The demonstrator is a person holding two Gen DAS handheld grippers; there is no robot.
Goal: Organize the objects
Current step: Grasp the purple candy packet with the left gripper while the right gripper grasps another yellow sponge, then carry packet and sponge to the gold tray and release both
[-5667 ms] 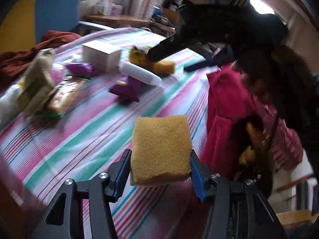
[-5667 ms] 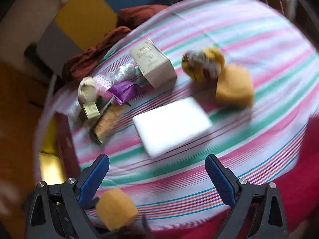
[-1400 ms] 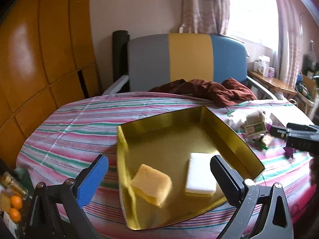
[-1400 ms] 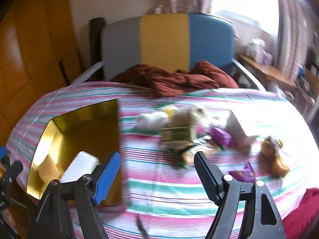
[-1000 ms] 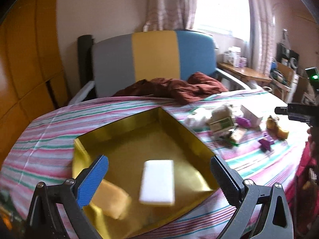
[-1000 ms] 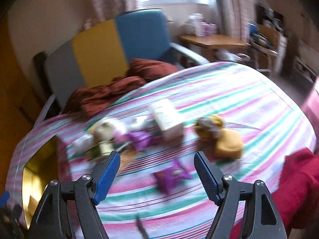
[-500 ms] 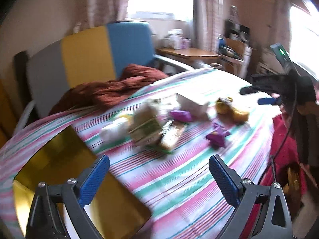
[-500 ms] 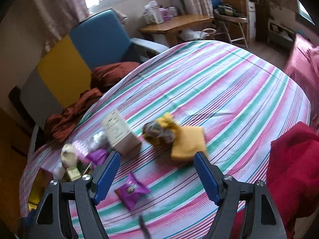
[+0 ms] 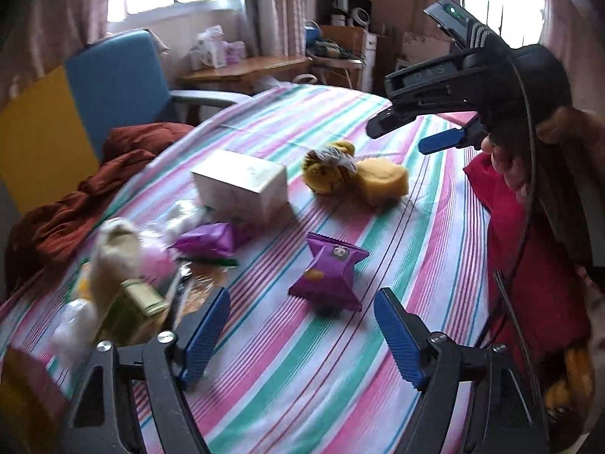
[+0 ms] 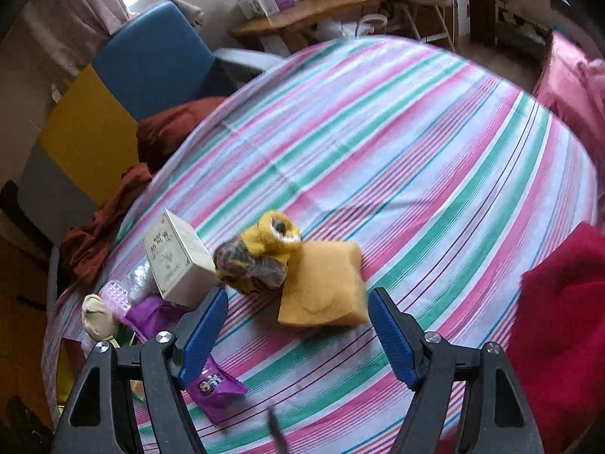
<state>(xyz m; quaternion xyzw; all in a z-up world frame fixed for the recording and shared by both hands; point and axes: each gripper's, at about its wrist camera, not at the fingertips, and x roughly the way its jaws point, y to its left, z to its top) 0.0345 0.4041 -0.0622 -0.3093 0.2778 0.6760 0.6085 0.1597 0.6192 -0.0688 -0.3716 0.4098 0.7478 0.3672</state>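
A purple snack packet (image 9: 329,272) lies on the striped tablecloth (image 9: 378,397), just ahead of my left gripper (image 9: 302,336). Its jaws are closing, with nothing between the pads. A yellow sponge (image 10: 321,287) lies just ahead of my right gripper (image 10: 298,335), which stands open above it without touching. Against the sponge leans a yellow striped fabric bundle (image 10: 261,253), with a white box (image 10: 177,261) to its left. In the left wrist view the right gripper (image 9: 404,134), held by a hand, hovers over the sponge (image 9: 382,181).
A second purple packet (image 9: 211,242), a cream pouch (image 9: 117,249) and a green box (image 9: 140,299) are heaped at the left. A rust-coloured cloth (image 9: 94,189) lies at the table's far edge before a blue and yellow chair (image 9: 117,79). The person's red garment (image 9: 529,265) borders the right.
The left gripper has swung away from the gold tray, which holds a sponge and a white block, to the purple packet, and its jaws have narrowed. The right gripper has sunk toward the yellow sponge.
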